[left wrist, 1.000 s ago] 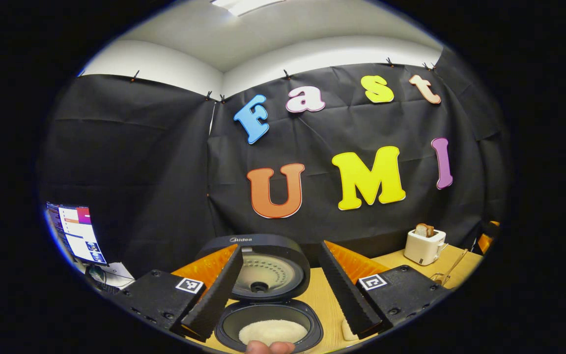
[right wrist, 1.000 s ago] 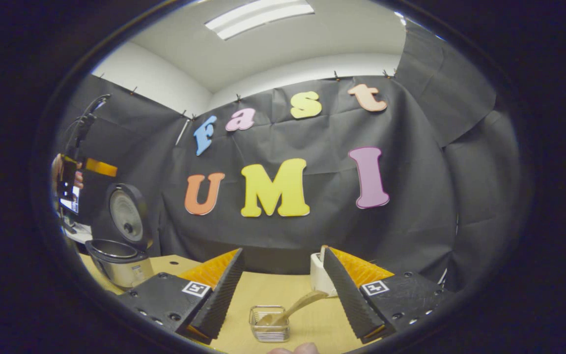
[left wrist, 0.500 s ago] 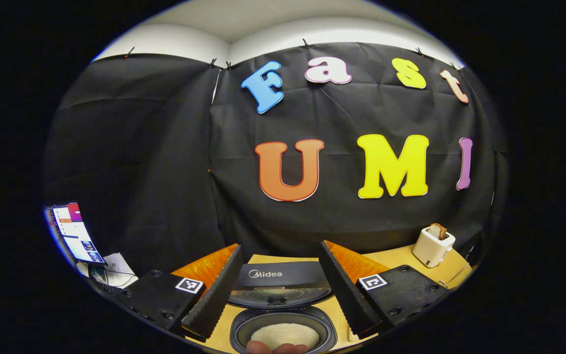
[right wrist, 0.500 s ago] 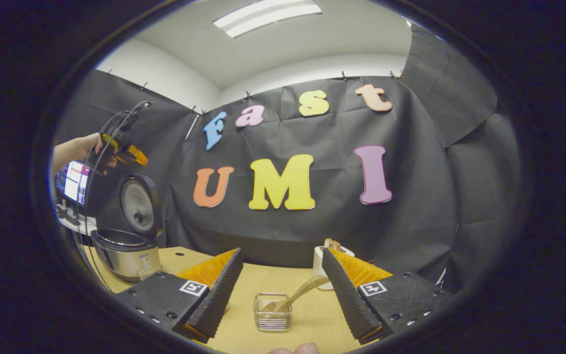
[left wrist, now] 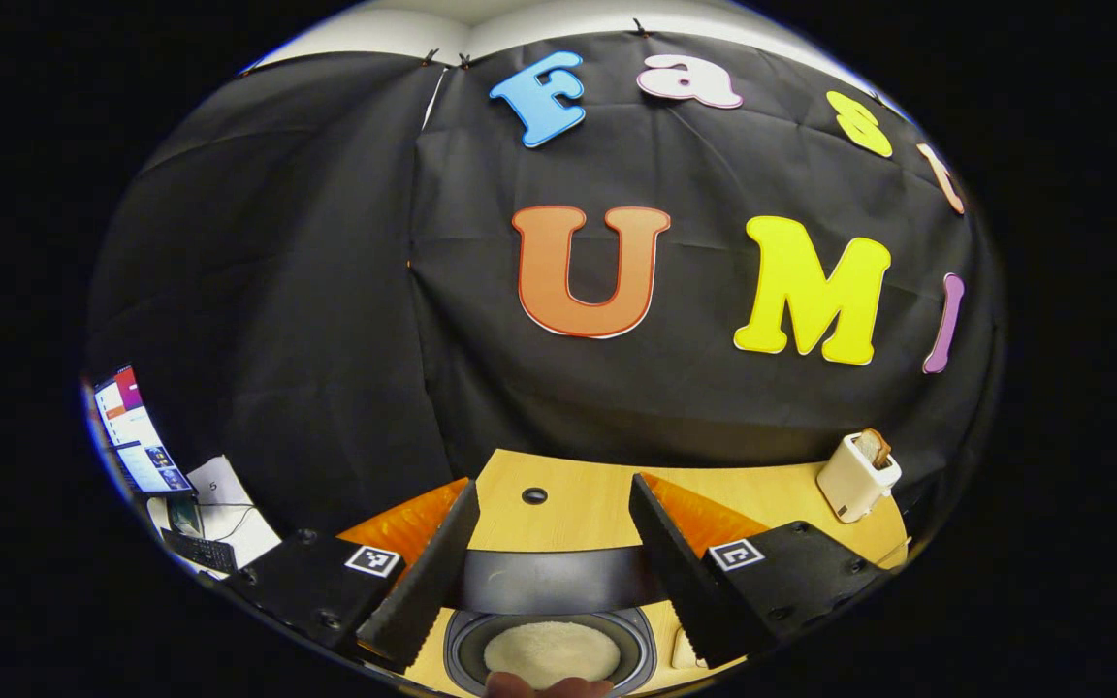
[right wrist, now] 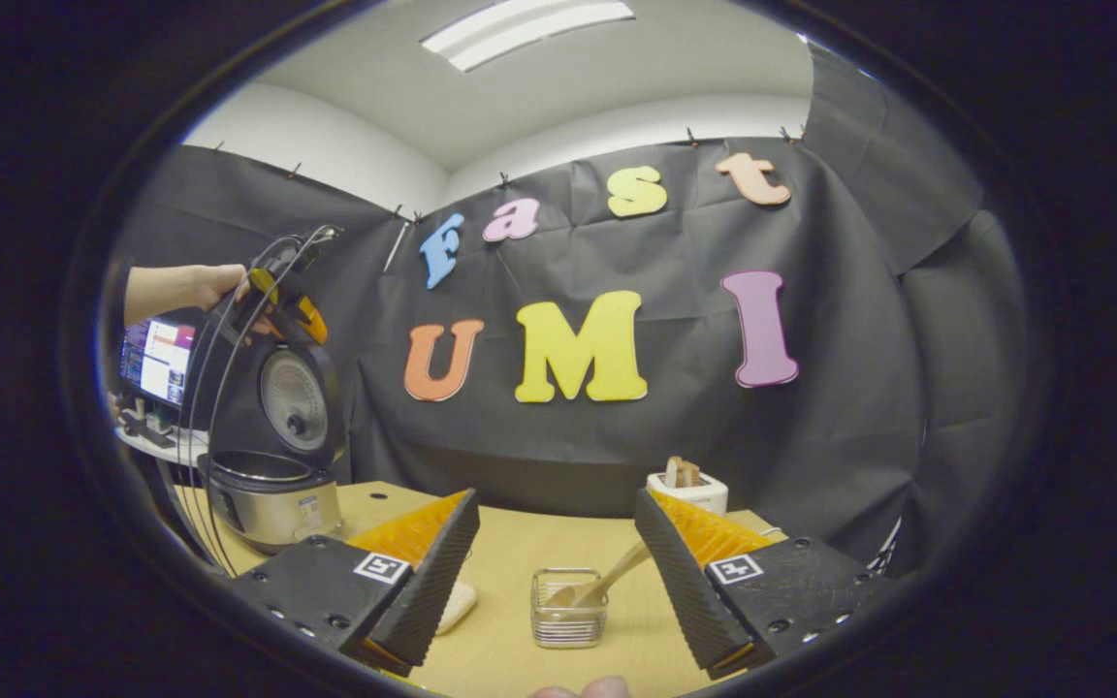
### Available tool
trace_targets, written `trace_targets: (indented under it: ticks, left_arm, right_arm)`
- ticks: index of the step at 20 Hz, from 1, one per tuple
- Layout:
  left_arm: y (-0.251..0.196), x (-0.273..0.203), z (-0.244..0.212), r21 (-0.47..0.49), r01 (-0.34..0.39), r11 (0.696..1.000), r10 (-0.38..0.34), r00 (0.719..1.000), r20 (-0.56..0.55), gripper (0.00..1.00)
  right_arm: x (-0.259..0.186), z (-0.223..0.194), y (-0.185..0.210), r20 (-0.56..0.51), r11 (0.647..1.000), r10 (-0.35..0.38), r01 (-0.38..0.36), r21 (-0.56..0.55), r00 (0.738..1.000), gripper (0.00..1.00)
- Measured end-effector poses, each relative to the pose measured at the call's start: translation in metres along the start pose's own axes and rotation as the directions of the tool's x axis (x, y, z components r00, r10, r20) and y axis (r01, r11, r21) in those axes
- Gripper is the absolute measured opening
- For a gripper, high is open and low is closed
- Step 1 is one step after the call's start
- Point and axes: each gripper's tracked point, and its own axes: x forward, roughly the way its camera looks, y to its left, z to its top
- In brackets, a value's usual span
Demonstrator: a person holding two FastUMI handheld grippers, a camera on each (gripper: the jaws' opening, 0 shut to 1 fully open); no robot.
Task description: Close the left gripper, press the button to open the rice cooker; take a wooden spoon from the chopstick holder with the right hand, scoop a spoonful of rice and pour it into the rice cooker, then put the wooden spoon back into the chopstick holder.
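Left tongs [left wrist: 554,620] are hanging wide & empty over the open rice cooker [left wrist: 554,651], rice inside at 6 o'clock. Right tongs [right wrist: 558,582] are gaping wide, empty, w/ chopstick holder [right wrist: 568,609] on the tabletop [right wrist: 510,543] between them; wooden spoon [right wrist: 607,582] is leaning toward 2 o'clock.

The rice cooker [right wrist: 272,485] stands at the table's far left, its lid [right wrist: 299,399] raised upright, white rice [left wrist: 552,651] in its dark pot. The wire chopstick holder [right wrist: 568,608] sits mid-table, the wooden spoon [right wrist: 607,584] leaning rightward inside it.
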Motion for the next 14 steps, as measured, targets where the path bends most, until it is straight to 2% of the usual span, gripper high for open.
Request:
trace_targets:
  ticks: [7,14]
  left_arm:
    - [-0.003,-0.009,-0.010,0.058,0.002,0.998,-0.002,1.000,-0.006,1.00]
    - [-0.008,-0.047,-0.042,0.103,-0.015,0.995,0.014,1.000,0.014,0.98]
  right_arm:
    - [0.004,-0.003,0.005,-0.007,1.000,0.008,-0.008,0.010,1.000,0.96]
    - [-0.008,0.007,-0.002,0.015,1.000,-0.005,0.005,0.027,1.000,0.96]
